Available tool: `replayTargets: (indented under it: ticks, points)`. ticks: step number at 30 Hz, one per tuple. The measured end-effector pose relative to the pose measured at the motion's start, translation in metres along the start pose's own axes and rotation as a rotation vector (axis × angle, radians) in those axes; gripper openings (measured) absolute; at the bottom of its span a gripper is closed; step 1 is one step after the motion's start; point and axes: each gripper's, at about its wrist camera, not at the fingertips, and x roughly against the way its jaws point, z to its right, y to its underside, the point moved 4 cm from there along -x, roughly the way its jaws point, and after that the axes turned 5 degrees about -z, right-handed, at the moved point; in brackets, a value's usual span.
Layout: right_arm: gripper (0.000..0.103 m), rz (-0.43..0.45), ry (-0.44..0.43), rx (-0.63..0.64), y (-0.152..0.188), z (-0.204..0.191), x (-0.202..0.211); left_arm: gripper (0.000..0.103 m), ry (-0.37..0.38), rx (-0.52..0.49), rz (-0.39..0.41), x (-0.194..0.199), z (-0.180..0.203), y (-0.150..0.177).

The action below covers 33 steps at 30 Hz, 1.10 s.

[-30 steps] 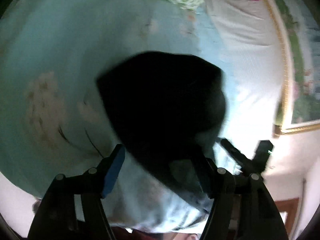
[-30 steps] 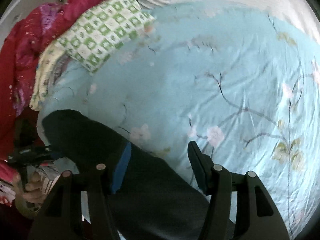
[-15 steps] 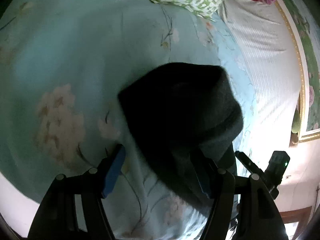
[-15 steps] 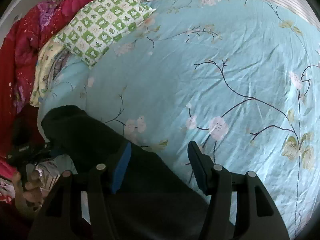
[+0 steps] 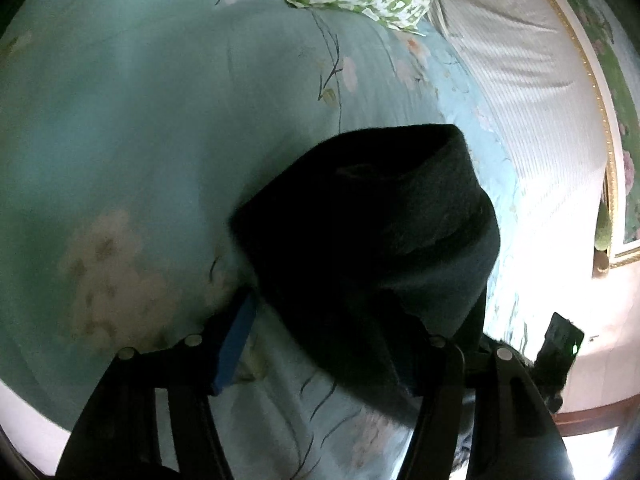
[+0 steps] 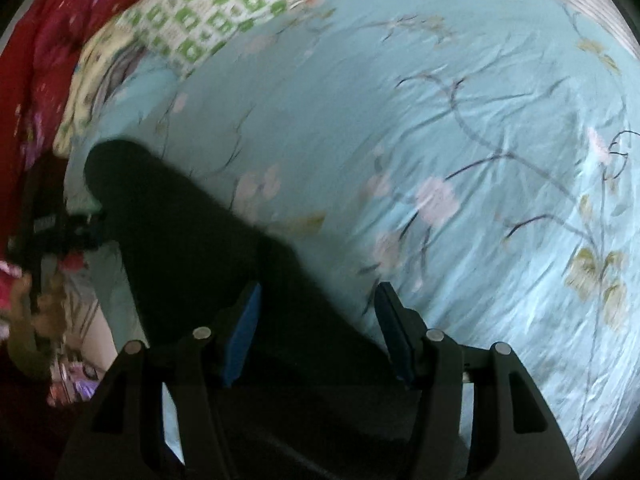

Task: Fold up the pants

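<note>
Pants [image 5: 372, 240] on bed [image 5: 120, 120], near its edge, lying across between both tools, left tool [image 5: 332, 344] at one end, right tool [image 6: 316, 328] at other, pillow [image 6: 216, 12] beyond pants at far side of bed

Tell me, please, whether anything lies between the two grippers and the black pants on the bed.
Nothing visible does. The black pants already fill the gap of the left gripper, and in the right wrist view they run between the fingers of the right gripper. Only the blue floral bedsheet lies around them.
</note>
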Motion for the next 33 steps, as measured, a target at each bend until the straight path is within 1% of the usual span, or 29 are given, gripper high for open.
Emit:
replayTargets:
  ticks: [2, 6, 8, 10, 11, 15, 18, 20, 21, 23, 24, 25, 26, 27, 28, 29, 30, 32, 33]
  points:
    - [0.059, -0.005, 0.015, 0.023, 0.0, -0.004, -0.001, 0.063, -0.016, -0.004, 0.01, -0.004, 0.005, -0.004]
    - [0.054, -0.01, -0.016, 0.048, -0.018, -0.01, -0.006, 0.063, -0.039, -0.003, 0.028, -0.007, 0.013, -0.009]
    - [0.049, -0.03, -0.035, 0.073, -0.028, -0.018, -0.016, 0.063, -0.029, 0.001, 0.036, -0.008, 0.013, -0.009]
    - [0.045, -0.07, -0.056, 0.091, -0.032, -0.025, -0.029, 0.062, -0.017, 0.017, 0.038, -0.007, 0.012, -0.006]
    - [0.043, -0.076, -0.059, 0.099, -0.032, -0.027, -0.031, 0.062, -0.007, 0.029, 0.032, -0.006, 0.01, -0.003]
    - [0.038, -0.092, -0.081, 0.123, -0.028, -0.031, -0.029, 0.064, 0.069, 0.082, 0.012, 0.005, 0.006, 0.014]
    - [0.037, -0.084, -0.076, 0.131, -0.025, -0.032, -0.028, 0.065, 0.035, 0.095, 0.038, 0.012, 0.007, 0.024]
    - [0.037, -0.077, -0.08, 0.125, -0.025, -0.031, -0.028, 0.065, -0.016, 0.065, 0.059, 0.013, 0.012, 0.031]
    - [0.037, -0.073, -0.083, 0.125, -0.025, -0.032, -0.028, 0.065, -0.023, 0.054, 0.061, 0.011, 0.016, 0.032]
    - [0.037, -0.065, -0.085, 0.128, -0.025, -0.032, -0.028, 0.066, 0.016, 0.053, 0.061, 0.008, 0.025, 0.032]
    - [0.037, -0.063, -0.085, 0.128, -0.025, -0.032, -0.028, 0.07, 0.013, 0.038, 0.061, 0.005, 0.03, 0.029]
    - [0.037, -0.061, -0.084, 0.127, -0.025, -0.032, -0.028, 0.071, -0.022, 0.017, 0.056, 0.002, 0.033, 0.024]
    - [0.037, -0.058, -0.083, 0.127, -0.025, -0.032, -0.027, 0.071, -0.073, 0.017, 0.062, 0.001, 0.03, 0.021]
    - [0.037, -0.055, -0.08, 0.127, -0.024, -0.032, -0.026, 0.071, -0.101, 0.037, 0.071, 0.002, 0.023, 0.021]
    - [0.037, -0.051, -0.077, 0.131, -0.023, -0.032, -0.026, 0.071, -0.084, 0.069, 0.072, 0.003, 0.015, 0.022]
    - [0.037, -0.046, -0.077, 0.134, -0.022, -0.032, -0.025, 0.071, -0.036, 0.099, 0.077, 0.004, 0.009, 0.022]
    - [0.037, -0.042, -0.079, 0.134, -0.021, -0.032, -0.024, 0.072, -0.005, 0.129, 0.085, 0.005, 0.006, 0.021]
    - [0.037, -0.039, -0.088, 0.126, -0.022, -0.029, -0.025, 0.074, 0.021, 0.143, 0.106, 0.003, 0.007, 0.013]
    - [0.037, -0.037, -0.094, 0.117, -0.023, -0.028, -0.026, 0.074, 0.015, 0.128, 0.112, -0.001, 0.01, 0.007]
